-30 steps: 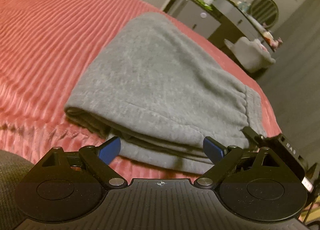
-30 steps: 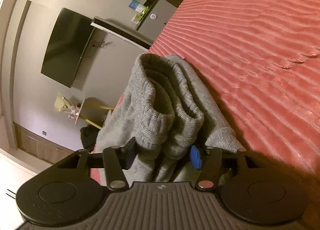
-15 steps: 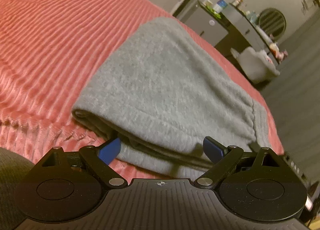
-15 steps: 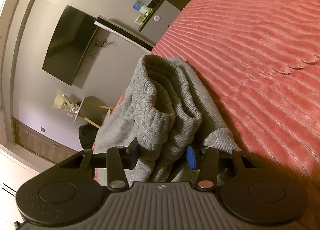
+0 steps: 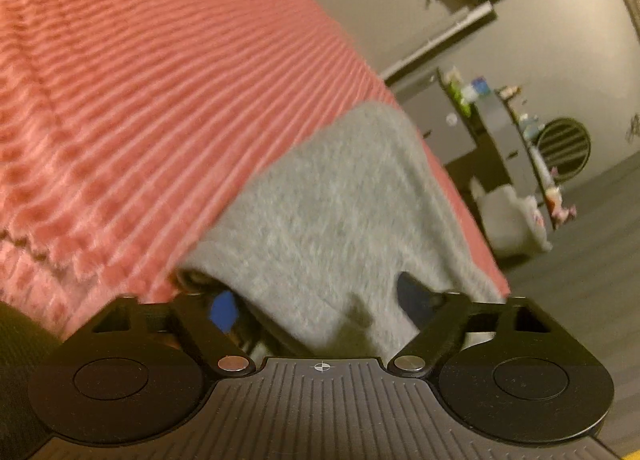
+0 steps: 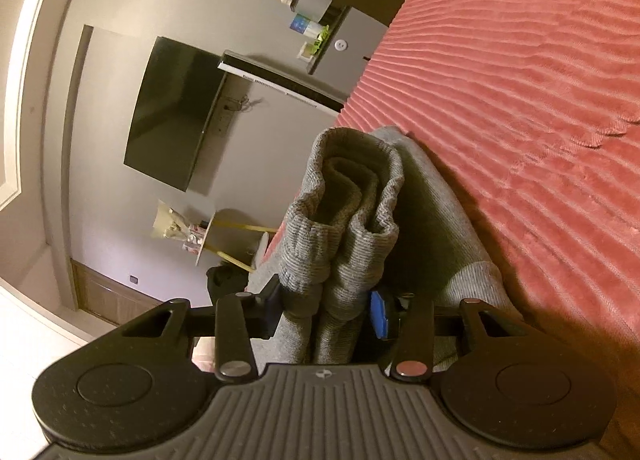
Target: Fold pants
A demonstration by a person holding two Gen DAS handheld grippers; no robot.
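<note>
The grey sweatpants [image 5: 332, 219] lie folded on the red ribbed bedspread [image 5: 140, 99]. In the left wrist view my left gripper [image 5: 316, 300] is open, its two fingers astride the near folded edge, with cloth between the blue pads; the image is blurred. In the right wrist view my right gripper [image 6: 326, 310] is shut on the bunched ribbed waistband end of the pants [image 6: 344, 211], which stands up between its pads above the bedspread [image 6: 520, 99].
The bed edge runs close behind the pants. Beyond it stand a grey cabinet [image 5: 448, 127] with small bottles, a dark shelf unit, a white chair [image 5: 512, 219] and a wall-mounted TV [image 6: 172, 111]. Grey floor lies to the right.
My left gripper has pushed forward so the folded edge is between its open fingers. My right gripper has closed tighter on the waistband bunch and lifted it.
</note>
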